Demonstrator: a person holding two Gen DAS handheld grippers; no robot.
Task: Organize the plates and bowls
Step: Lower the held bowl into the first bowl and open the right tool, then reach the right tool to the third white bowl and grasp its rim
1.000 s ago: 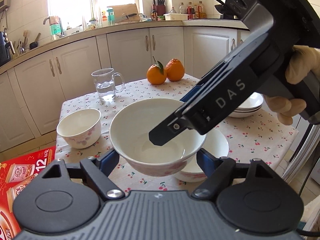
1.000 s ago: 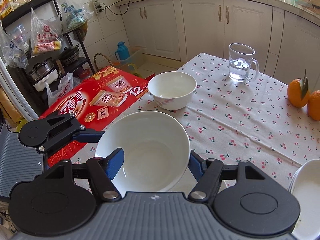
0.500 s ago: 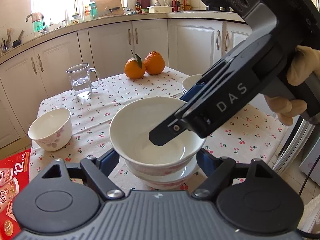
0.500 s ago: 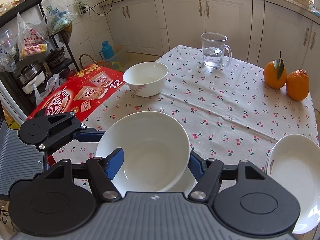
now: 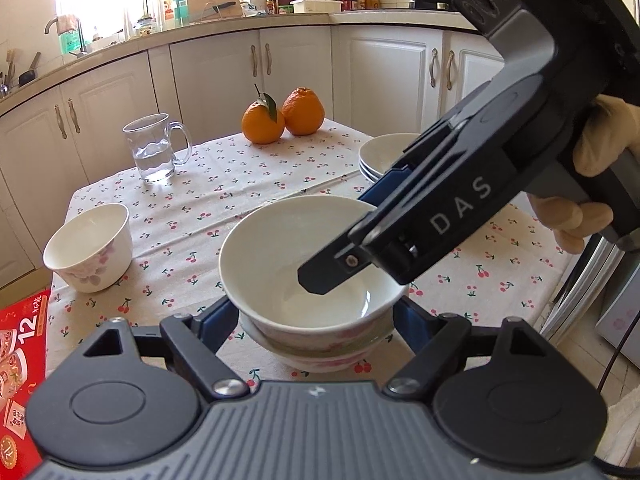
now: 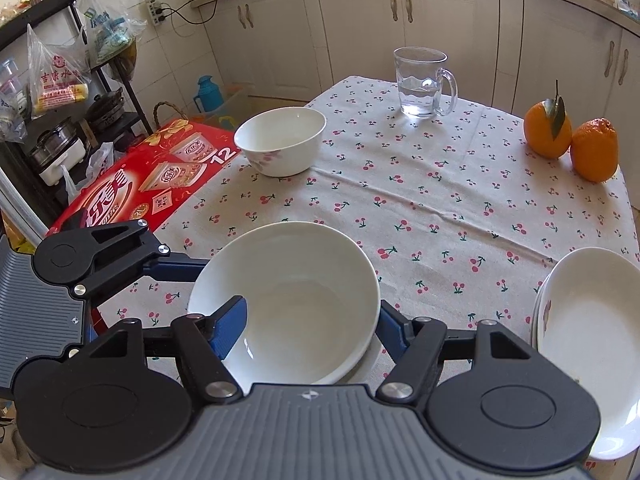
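Note:
A white bowl with pink flowers rests nested in a second matching bowl on the cherry-print tablecloth. My left gripper is shut on it, one blue finger against each side below the rim. My right gripper is shut on its rim, with one finger inside and the other outside. From the right wrist view, only the rim of the lower bowl shows. A smaller bowl stands alone near the table's left edge. A stack of white plates sits at the right.
A glass mug of water and two oranges stand at the far side of the table. A red carton lies on the floor past the left edge. White cabinets surround the table.
Both grippers carried the bowl sideways and down over the second bowl. A second ago that bowl lay beside and behind the held bowl. Now the held bowl sits inside it.

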